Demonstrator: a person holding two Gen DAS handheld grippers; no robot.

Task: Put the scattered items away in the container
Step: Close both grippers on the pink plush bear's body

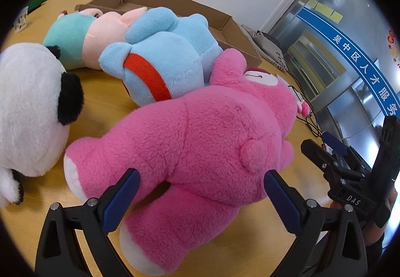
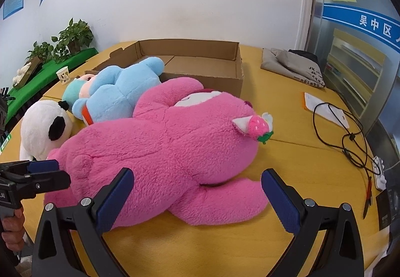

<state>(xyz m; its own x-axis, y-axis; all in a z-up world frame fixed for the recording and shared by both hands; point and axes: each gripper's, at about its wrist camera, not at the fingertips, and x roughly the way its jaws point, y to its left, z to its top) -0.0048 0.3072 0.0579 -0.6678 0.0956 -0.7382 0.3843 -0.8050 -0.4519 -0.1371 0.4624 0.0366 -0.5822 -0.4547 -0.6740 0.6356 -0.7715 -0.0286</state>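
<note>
Nearby, fuzzy rounded pink plush bear (image 2: 170,149)

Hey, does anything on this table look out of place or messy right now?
Yes. Four plush toys lie toppled outside the empty cardboard box: pink bear face-down in front, blue toy leaning on the box wall, a pink-and-teal toy behind it, panda at the left. A black cable sprawls loose at the right.
</note>
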